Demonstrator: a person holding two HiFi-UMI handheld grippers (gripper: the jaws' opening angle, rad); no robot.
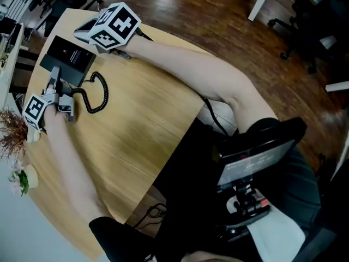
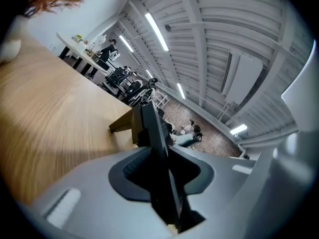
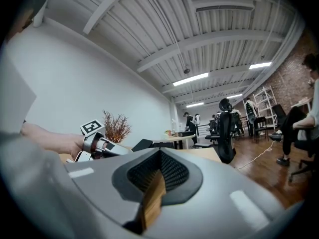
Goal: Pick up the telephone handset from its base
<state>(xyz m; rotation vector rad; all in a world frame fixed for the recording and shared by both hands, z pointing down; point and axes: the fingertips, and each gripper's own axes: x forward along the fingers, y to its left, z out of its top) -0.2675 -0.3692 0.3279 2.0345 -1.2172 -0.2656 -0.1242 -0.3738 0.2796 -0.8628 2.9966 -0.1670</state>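
Observation:
A black telephone base (image 1: 71,56) lies at the far left of the round wooden table (image 1: 142,130). Its coiled cord (image 1: 97,96) loops beside it. My left gripper (image 1: 54,82) is at the base's near edge, and its jaws are closed round the black handset (image 2: 153,133), which runs edge-on between the pads. In the head view the handset (image 1: 54,70) is hard to tell from the base. My right gripper (image 1: 83,35) lies low at the far side of the base, jaws together and holding nothing (image 3: 158,171). It looks across at the left gripper (image 3: 99,146).
A dried plant (image 1: 11,132) and a small white pot (image 1: 26,179) stand at the table's left rim. The table edge curves close behind the telephone. A black device (image 1: 256,162) rests on the person's lap. Office chairs (image 3: 227,128) stand beyond the table.

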